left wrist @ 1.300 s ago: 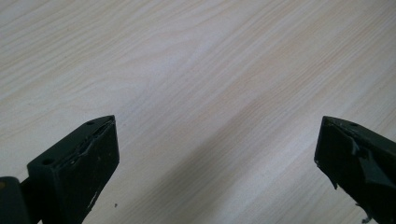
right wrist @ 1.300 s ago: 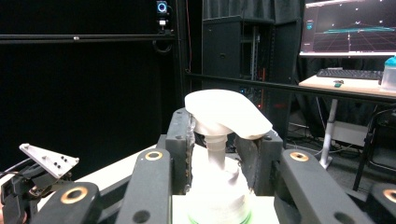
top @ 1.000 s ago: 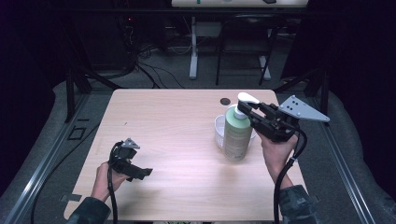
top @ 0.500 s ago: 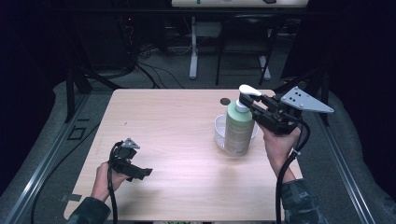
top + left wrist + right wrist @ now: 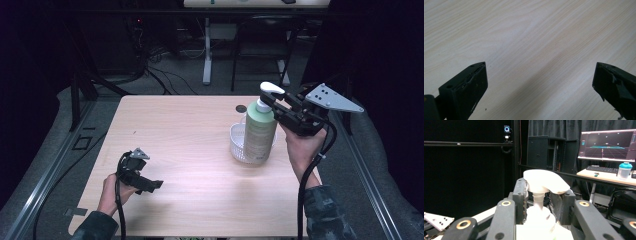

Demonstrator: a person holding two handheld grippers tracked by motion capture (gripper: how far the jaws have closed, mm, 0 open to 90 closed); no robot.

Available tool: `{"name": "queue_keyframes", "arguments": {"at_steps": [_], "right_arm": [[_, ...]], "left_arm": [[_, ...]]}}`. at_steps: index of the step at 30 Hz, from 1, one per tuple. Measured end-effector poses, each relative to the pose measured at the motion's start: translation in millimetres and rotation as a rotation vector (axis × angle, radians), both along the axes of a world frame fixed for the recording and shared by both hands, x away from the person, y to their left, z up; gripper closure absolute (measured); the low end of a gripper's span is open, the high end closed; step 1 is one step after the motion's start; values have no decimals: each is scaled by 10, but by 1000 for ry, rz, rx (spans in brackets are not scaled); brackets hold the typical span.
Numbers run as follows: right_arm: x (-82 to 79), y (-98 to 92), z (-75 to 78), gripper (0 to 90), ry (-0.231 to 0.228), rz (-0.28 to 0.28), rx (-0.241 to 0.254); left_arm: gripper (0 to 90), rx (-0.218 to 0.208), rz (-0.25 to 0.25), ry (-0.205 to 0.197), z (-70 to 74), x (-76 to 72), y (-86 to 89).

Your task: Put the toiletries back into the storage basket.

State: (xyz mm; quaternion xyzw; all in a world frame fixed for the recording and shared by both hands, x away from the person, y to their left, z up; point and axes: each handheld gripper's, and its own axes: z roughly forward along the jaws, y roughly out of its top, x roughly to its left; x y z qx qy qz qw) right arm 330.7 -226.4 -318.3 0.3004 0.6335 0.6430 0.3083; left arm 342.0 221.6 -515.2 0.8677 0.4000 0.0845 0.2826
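Observation:
A pale green pump bottle (image 5: 260, 134) with a white pump head (image 5: 271, 89) stands upright at the right of the wooden table (image 5: 190, 130). My right gripper (image 5: 268, 103) is shut on its neck just under the pump. In the right gripper view the white pump (image 5: 545, 180) sits between the black fingers (image 5: 520, 195). The bottle's base overlaps a white mesh basket (image 5: 237, 144); whether it touches the basket I cannot tell. My left gripper (image 5: 146, 182) rests low at the table's front left, jaws wide open over bare wood (image 5: 540, 50).
A small dark disc (image 5: 241, 108) lies on the table behind the basket. A metal rail (image 5: 45, 175) runs along the table's left side. Beyond the far edge stand a desk leg (image 5: 207, 55) and cables. A monitor (image 5: 607, 145) and a shaker cup (image 5: 624, 170) sit far off.
My right gripper has risen a little and drifted right, carrying the bottle up with it. The left gripper has stayed where it was.

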Motion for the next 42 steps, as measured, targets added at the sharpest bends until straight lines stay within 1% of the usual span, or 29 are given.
{"name": "queue_keyframes", "arguments": {"at_steps": [11, 20, 26, 34, 42], "right_arm": [[74, -37, 75, 670, 2, -21, -5], [115, -70, 163, 670, -12, -35, -7], [143, -76, 207, 670, -17, -45, -18], [208, -81, 220, 670, -14, -59, -9], [332, -86, 201, 670, -13, -78, -9]], "left_arm": [[0, 0, -3, 1, -1, 1, -3], [0, -2, -2, 1, -2, 0, -1], [0, -1, -4, 4, -5, 1, -3], [0, -1, -6, 5, -8, -1, -8], [0, -4, -7, 8, -11, -1, -7]]}}
